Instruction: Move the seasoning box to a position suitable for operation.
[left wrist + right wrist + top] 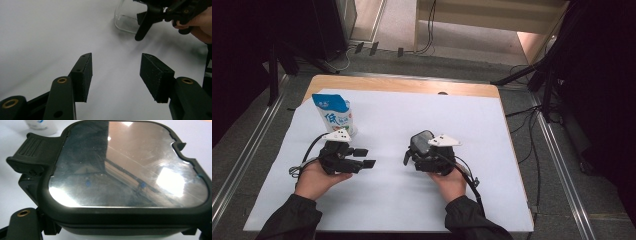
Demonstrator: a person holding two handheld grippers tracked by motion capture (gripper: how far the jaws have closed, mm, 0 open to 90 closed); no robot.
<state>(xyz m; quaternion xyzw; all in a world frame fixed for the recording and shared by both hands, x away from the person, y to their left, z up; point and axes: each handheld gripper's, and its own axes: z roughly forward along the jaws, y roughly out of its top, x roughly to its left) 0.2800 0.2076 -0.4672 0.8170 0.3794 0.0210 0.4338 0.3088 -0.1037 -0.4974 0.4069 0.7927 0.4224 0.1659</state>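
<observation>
The left gripper (116, 75) jaws stand apart over white paper (387, 200). The right gripper (424, 150) clamps a lidded glass container (130, 167) between its jaws; a milk pouch (333, 114) stands beyond the left jaws.

Container (421, 141): clear glass box under a black-rimmed lid (130, 165) with a shiny mirror-like top and a ribbed latch at one side; it stands upright on the white sheet, right at my right hand.
Pouch (333, 114): blue-and-white printed bag, upright, just beyond my left hand.
</observation>
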